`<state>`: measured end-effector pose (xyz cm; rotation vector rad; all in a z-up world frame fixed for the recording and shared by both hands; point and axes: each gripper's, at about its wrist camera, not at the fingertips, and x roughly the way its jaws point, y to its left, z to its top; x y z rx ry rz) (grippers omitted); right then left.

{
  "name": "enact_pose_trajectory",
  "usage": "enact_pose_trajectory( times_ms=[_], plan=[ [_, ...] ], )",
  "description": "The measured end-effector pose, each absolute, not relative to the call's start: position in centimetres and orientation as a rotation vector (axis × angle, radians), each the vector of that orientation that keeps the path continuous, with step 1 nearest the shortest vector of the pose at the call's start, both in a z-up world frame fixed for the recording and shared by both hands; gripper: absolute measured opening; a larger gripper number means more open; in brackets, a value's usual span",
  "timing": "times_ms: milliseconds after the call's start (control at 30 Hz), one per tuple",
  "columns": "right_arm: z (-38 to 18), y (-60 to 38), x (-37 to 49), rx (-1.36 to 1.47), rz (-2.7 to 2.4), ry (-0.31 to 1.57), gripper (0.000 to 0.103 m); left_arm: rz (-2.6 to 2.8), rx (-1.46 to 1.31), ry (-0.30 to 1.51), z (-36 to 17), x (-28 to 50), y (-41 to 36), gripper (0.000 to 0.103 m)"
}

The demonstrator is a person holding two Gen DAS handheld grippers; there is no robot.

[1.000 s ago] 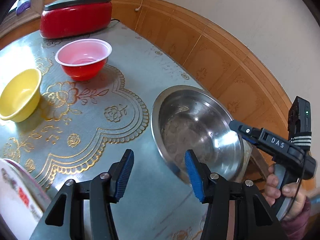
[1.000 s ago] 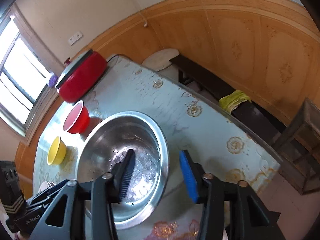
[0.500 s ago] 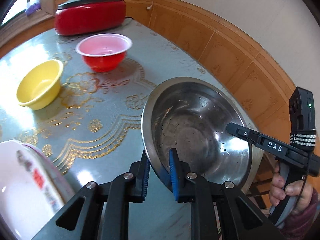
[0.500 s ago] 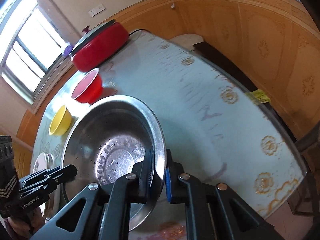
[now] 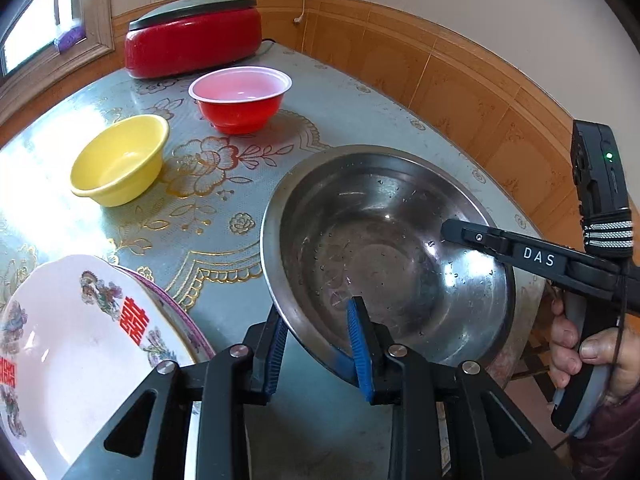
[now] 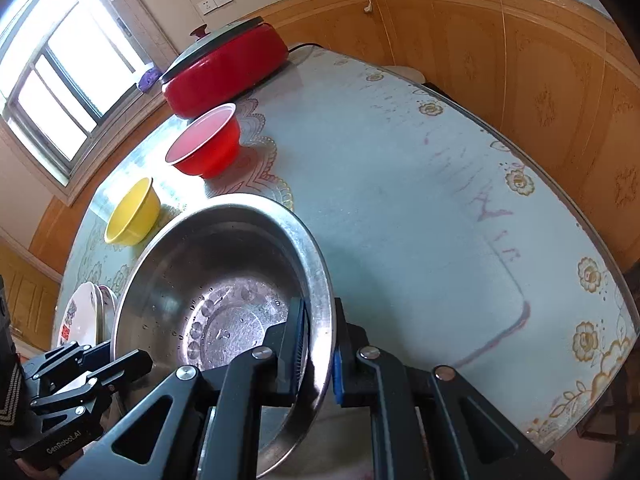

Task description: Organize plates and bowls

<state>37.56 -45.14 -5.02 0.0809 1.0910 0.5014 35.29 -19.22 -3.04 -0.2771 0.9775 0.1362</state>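
Note:
A large steel bowl (image 5: 380,248) (image 6: 224,300) sits at the table's near right edge, held from two sides. My left gripper (image 5: 316,308) straddles its near rim, one blue pad outside and one against the inner wall; its jaws are opening slightly with the rim still pressed between them. My right gripper (image 6: 320,308) is shut on the opposite rim and shows as a black finger (image 5: 452,232) over the bowl. A yellow bowl (image 5: 120,160) and a red bowl (image 5: 240,100) stand empty further back. Stacked white plates (image 5: 80,340) with red characters lie at the near left.
A red electric pot (image 5: 192,44) with a grey lid stands at the table's far end under the window. The table (image 6: 400,200) has a patterned blue-green cover and drops off toward the wood-panelled wall on the right. A person's hand (image 5: 580,352) holds the right gripper.
Both grippers were open beside the steel bowl a second ago and have closed onto its rim. The left pads now stand wider apart. The plates have come further into the left wrist view.

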Motion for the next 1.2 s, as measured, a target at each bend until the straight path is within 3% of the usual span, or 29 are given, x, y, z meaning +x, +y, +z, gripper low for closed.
enact_pose_trajectory(
  times_ms=[133,333,800,1200],
  plan=[
    [-4.9,-44.8,37.3,0.08,0.48,1.084,0.014,0.109,-0.292,0.953,-3.3,35.0,-18.7,0.037],
    [-3.8,-45.3,36.9,0.105,0.465,1.032,0.032,0.108,-0.276,0.921,-2.9,34.1,-19.0,0.042],
    [1.2,-42.2,42.2,-0.016,0.649,0.964,0.033,0.276,-0.362,0.81,1.1,32.1,-17.2,0.045],
    [-1.0,-28.9,43.5,0.077,1.012,1.233,0.033,0.54,-0.515,0.795,2.2,32.6,-7.5,0.047]
  ],
)
